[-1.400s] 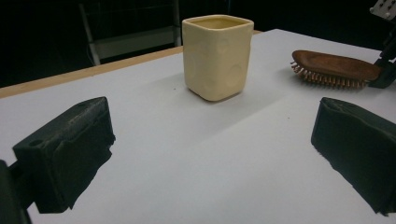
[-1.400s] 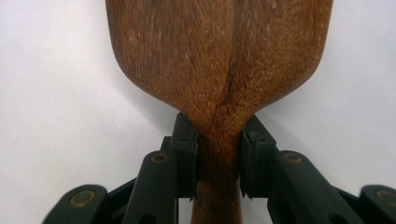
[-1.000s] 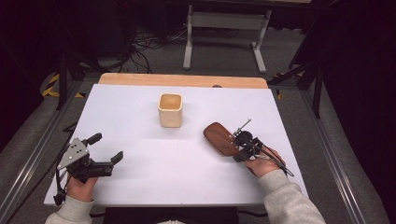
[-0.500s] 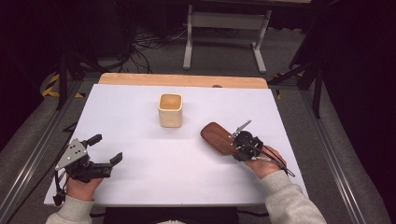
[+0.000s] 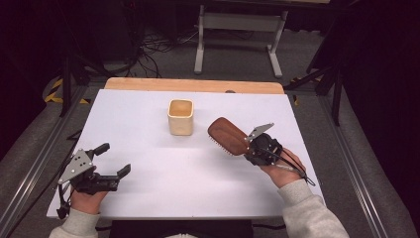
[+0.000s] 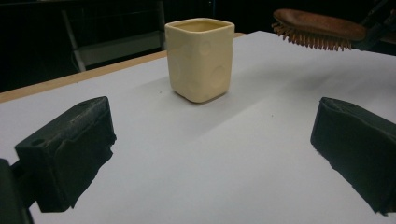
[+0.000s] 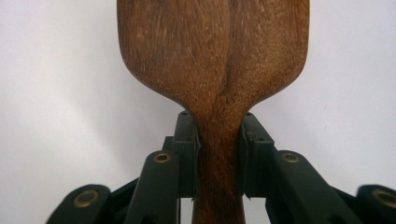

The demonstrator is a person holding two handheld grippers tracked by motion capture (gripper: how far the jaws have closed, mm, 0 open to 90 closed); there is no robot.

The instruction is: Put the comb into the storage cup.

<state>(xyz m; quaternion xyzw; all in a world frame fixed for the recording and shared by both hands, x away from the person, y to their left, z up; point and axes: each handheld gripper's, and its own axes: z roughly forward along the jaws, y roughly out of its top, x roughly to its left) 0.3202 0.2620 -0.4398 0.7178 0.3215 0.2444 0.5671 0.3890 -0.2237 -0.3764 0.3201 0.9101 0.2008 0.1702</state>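
Right gripper (image 5: 249, 144): one; closed on the neck of the hairbrush, one jaw pressed to each side of the wooden handle, as seen in the right gripper view (image 7: 218, 154). It is held by the right hand (image 5: 281, 168) over the right part of the table.

Hairbrush (image 5: 227, 136): one; dark wood, oval head, held clear of the table surface with the bristles facing down. The head extends from the jaws toward the table's middle. In the left gripper view (image 6: 317, 28) the bristles are seen beneath the head, raised above the sheet.

Left gripper (image 5: 112, 159): one; jaws spread wide apart with nothing between them, bare white surface being seen between the two pads in the left gripper view. It is held by the left hand (image 5: 86, 198) at the near left corner of the table.

Cup (image 5: 181, 116): one; cream-coloured, square with rounded corners, shallow round dimples on its sides, set upright at the middle of the table. It stands near the brush head but apart from it, and well apart from the left gripper.

Table (image 5: 148, 168): one; white-covered, with a wooden strip (image 5: 193, 85) along the far edge.

Frame (image 5: 237, 22): one pale metal stand on the floor beyond the table.

Hidden or unclear: the end of the brush handle is cut off at the bottom of the right gripper view; the cup's contents cannot be made out.
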